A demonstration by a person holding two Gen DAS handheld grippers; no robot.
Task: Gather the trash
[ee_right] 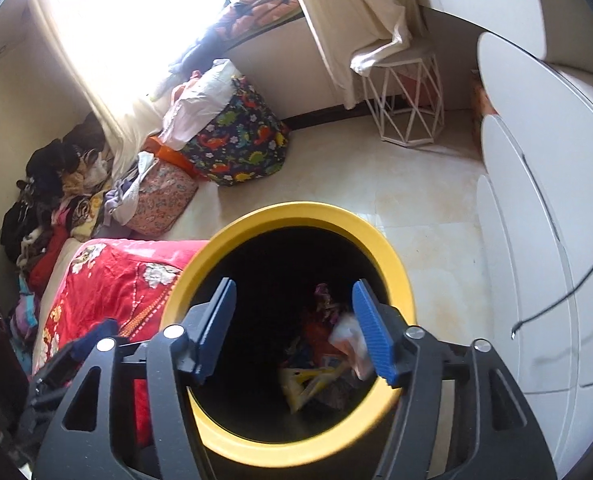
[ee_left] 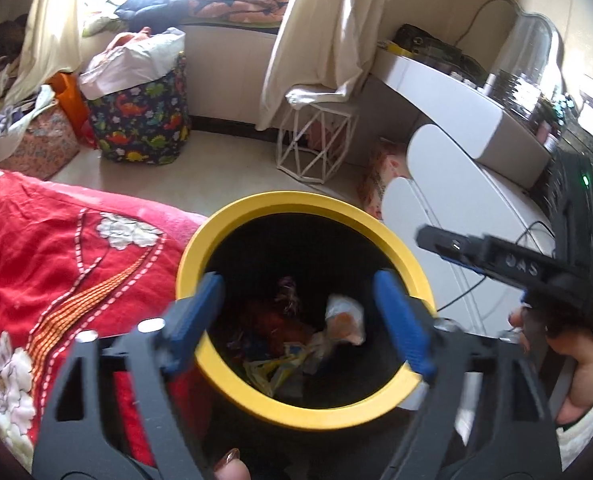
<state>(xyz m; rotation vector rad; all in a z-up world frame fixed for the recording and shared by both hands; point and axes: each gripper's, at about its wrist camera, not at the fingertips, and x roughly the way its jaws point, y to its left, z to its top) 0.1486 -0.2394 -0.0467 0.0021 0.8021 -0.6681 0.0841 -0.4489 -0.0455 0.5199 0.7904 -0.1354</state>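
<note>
Both hand-held grippers, left [ee_left: 298, 312] and right [ee_right: 294, 322], hang with jaws apart and empty over the yellow-rimmed bin [ee_left: 232, 210] holding crumpled trash [ee_left: 344, 318], beside the red bed [ee_left: 56, 248] at left; a bumped rim could tip it.

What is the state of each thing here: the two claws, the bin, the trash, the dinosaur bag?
Left claw: open, nothing between its pads, above the bin.
Right claw: open, nothing held, above the bin.
Yellow-rimmed bin: upright, no lid on it, partly filled.
Trash: crumpled wrappers lying at the bin's bottom.
Dinosaur bag: upright on the floor, stuffed full.
</note>
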